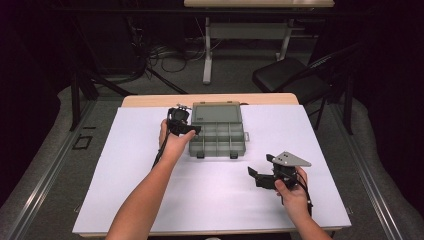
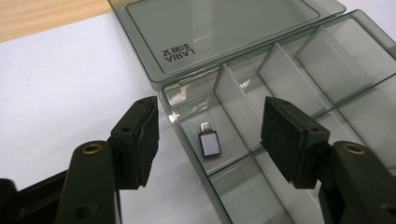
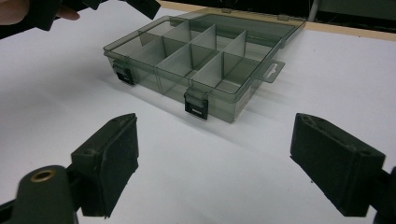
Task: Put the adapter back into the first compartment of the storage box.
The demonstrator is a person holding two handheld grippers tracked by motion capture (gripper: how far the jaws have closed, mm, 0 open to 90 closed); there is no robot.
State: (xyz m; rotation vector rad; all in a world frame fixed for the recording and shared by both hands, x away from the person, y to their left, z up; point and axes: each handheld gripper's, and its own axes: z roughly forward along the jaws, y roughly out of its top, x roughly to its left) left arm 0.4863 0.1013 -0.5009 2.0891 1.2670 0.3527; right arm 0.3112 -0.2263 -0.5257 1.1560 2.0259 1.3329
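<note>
The left gripper point(image 2: 209, 140) hangs over the clear smoky-grey plastic compartment box point(image 1: 218, 134), jaws parted and empty — a small silver-and-black adapter plug point(image 2: 208, 142) lies loose in the corner compartment below them. At the box's five o'clock, well apart, the right gripper point(image 3: 212, 163) gapes wide, holding nothing.

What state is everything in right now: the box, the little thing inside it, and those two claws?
Compartment box: open, lid laid back flat on the table.
Small adapter: lying loose in a corner compartment, nothing gripping it.
Left claw: open above the adapter's compartment, nothing between its jaws.
Right claw: open, empty, facing the box from a distance.
Latches: undone.
</note>
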